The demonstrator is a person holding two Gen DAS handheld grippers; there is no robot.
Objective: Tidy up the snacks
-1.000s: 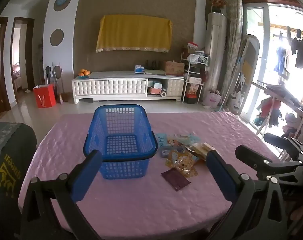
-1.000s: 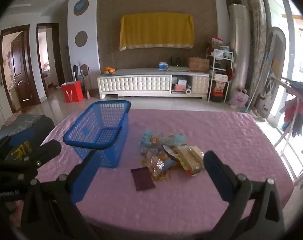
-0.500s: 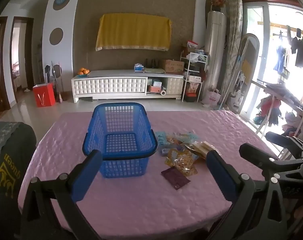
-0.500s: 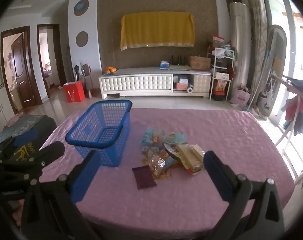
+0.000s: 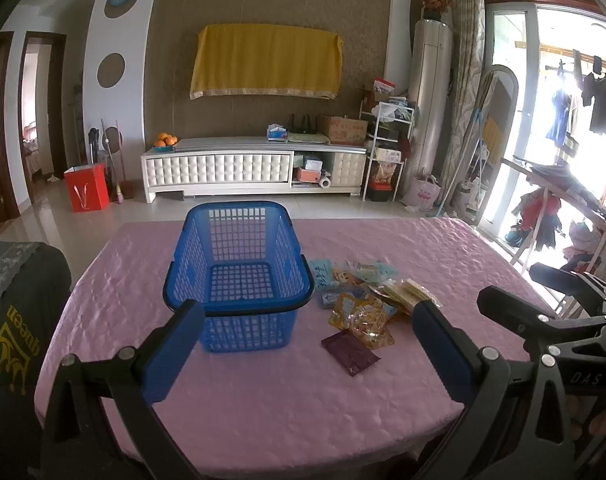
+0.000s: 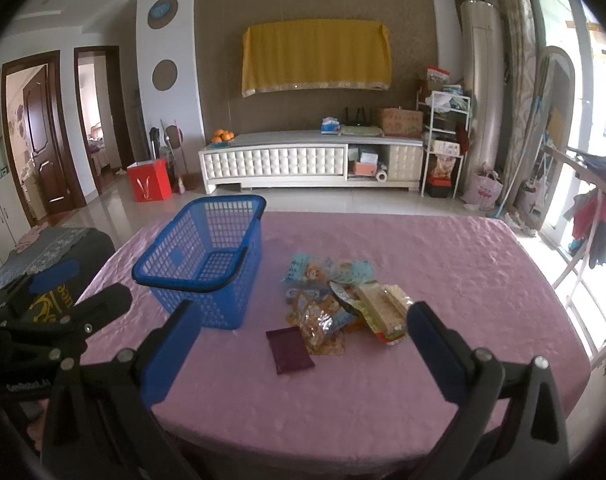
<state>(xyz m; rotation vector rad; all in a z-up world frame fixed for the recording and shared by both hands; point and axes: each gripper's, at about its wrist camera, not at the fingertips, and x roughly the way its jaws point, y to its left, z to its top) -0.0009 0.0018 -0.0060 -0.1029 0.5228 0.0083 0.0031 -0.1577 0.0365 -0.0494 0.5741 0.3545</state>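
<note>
Tools (image 5: 309, 318) nudged closer — snacks (image 6: 335, 304) untouched.

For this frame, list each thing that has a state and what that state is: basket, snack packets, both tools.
blue basket: upright on the pink tablecloth, empty, handle folded down on the rim.
snack pile: loose heap beside the basket, none inside.
dark purple packet: lying flat, at the pile's near edge.
left tool: open, holding nothing.
right tool: open, holding nothing.
</note>
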